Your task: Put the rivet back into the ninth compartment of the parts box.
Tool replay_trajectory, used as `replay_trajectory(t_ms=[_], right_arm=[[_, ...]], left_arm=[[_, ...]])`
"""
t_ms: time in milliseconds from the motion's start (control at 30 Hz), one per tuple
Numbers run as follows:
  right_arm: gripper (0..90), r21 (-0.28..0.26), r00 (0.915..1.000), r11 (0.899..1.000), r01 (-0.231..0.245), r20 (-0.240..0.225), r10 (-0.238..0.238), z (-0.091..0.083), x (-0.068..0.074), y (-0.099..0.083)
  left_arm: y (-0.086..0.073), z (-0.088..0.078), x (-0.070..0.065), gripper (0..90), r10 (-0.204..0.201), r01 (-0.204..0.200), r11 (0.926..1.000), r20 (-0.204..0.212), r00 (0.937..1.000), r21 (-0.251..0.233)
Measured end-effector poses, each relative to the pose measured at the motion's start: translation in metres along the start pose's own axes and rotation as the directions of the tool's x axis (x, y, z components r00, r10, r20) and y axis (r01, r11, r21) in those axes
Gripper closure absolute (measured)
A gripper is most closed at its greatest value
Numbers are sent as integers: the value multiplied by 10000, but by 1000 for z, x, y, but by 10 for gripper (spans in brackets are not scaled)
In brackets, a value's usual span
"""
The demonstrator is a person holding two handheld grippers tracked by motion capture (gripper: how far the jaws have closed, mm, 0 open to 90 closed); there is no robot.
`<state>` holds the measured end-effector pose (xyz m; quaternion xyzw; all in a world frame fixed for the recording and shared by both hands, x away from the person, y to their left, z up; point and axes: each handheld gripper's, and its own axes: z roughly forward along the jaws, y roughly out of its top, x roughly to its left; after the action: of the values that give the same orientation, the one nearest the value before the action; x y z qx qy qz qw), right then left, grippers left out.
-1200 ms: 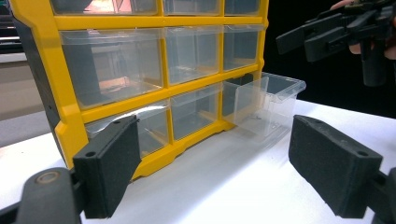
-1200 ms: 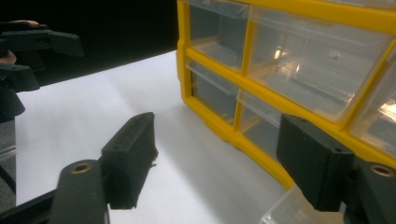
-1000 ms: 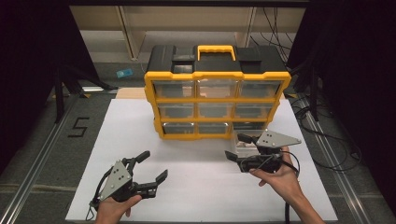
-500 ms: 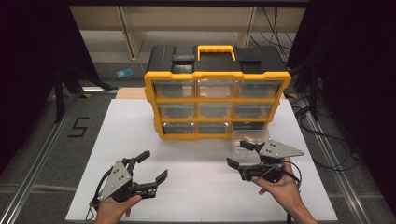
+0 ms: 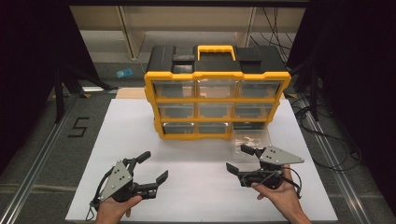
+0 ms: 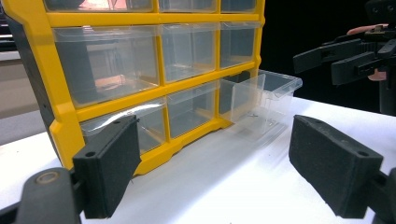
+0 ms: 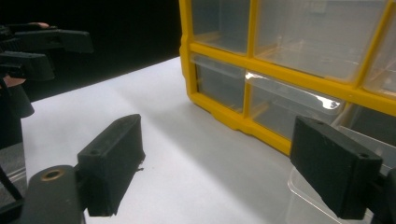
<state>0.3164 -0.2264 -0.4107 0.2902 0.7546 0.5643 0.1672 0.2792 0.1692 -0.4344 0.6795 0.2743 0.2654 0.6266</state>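
Observation:
A yellow-framed organiser (image 5: 217,100) with clear drawers stands at the back of the white board. Its bottom right drawer (image 5: 252,137) is pulled out onto the board, clear and seemingly empty; in the left gripper view this drawer (image 6: 268,100) juts from the organiser (image 6: 116,84). My right gripper (image 5: 236,157) sits just in front of that drawer, apart from it. Its jaws have just been opening and nothing is between them (image 7: 217,163). My left gripper (image 5: 155,164) rests open at the near left, also with nothing between its jaws (image 6: 215,163).
The white board (image 5: 140,140) lies on a grey floor-like surface with metal rails at both sides. A black "5" marker (image 5: 77,127) is to the left. Cables (image 5: 327,140) trail at the right. A shelf unit stands behind the organiser.
My right gripper has drawn back from the pulled-out drawer toward the near edge and sunk a little, its jaws spreading wider. The left gripper has stayed put.

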Motion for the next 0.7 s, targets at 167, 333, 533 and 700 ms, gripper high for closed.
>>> replay_trajectory(t_ms=[167, 333, 533, 700], right_arm=[[179, -284, 10000, 9996, -73, -6, 73, -3, 1, -3], [178, -422, 9999, 9991, 65, 153, -59, -4, 0, -3], [178, -353, 10000, 9994, 6, -58, -8, -5, 1, -3], [178, -429, 9999, 9991, -26, -110, 21, -4, 1, -3]], left_arm=[[0, 0, 0, 164, -4, 4, 10000, -15, 10000, 4], [0, 0, 0, 164, -18, 18, 10000, -8, 10000, 4], [0, 0, 0, 164, 1, -1, 10000, -19, 10000, -6], [0, 0, 0, 164, -10, 10, 10000, -12, 10000, -2]])
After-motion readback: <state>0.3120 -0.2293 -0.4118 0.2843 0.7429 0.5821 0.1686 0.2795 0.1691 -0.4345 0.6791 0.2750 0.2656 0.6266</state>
